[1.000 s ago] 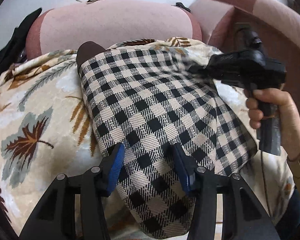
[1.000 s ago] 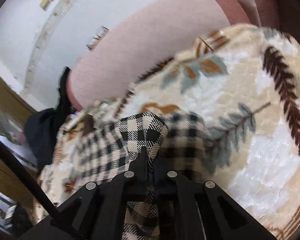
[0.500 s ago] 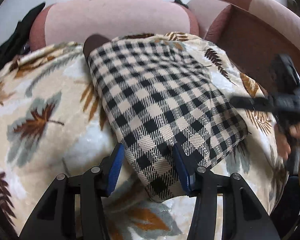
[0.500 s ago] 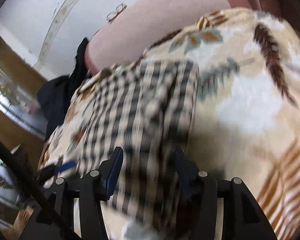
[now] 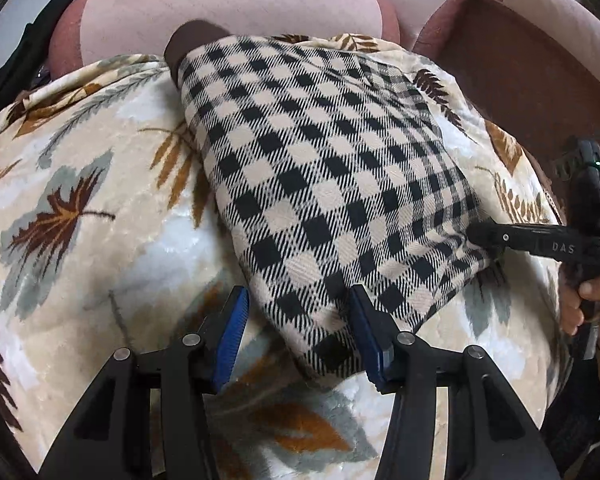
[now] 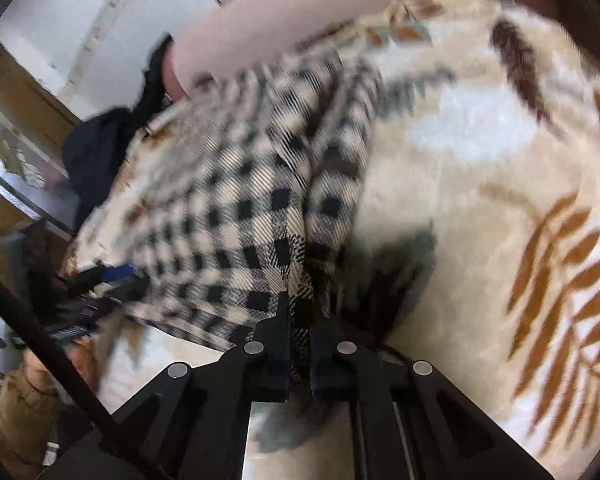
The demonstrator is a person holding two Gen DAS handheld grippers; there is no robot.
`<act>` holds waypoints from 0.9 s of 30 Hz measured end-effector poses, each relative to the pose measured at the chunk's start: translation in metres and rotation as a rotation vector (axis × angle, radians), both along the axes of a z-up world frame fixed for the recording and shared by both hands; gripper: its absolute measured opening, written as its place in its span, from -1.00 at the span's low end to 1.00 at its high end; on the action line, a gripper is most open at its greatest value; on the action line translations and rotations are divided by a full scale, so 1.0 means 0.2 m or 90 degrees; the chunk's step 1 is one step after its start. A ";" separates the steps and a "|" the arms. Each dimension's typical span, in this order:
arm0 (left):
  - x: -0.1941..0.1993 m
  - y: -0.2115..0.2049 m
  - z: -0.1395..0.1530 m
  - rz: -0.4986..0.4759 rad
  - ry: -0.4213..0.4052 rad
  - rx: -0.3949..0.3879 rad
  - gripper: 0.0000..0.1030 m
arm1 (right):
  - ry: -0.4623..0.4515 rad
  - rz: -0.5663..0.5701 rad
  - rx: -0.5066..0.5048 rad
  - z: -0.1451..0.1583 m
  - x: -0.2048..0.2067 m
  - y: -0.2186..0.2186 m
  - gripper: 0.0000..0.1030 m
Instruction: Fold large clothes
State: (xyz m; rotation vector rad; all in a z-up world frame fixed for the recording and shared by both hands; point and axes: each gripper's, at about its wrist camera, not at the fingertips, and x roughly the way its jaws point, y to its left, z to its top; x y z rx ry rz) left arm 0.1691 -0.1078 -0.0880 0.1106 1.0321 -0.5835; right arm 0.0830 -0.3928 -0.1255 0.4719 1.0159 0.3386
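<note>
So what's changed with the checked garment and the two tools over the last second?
The right tool, open half a second ago, has shut on the checked garment at its near right corner. The left tool stays open, straddling the near edge. The garment remains folded on the leaf-print blanket.

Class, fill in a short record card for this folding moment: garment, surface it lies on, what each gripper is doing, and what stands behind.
garment: checked garment, black and beige, folded flat
surface: leaf-print blanket
left gripper: open, fingers either side of the garment's near corner
right gripper: shut on the garment's edge
background: pink sofa back
image quality: right wrist view blurred
</note>
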 end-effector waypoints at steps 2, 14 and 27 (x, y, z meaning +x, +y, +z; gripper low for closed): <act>-0.02 0.02 0.00 0.004 -0.002 -0.004 0.00 | -0.004 -0.007 0.005 0.03 -0.01 -0.02 -0.84; -0.14 0.03 -0.03 0.006 -0.002 0.012 0.00 | 0.007 -0.010 -0.081 0.03 -0.05 0.11 -0.17; 0.18 0.16 0.20 0.143 0.058 -0.199 0.49 | -0.039 -0.064 -0.004 0.26 0.21 -0.03 0.80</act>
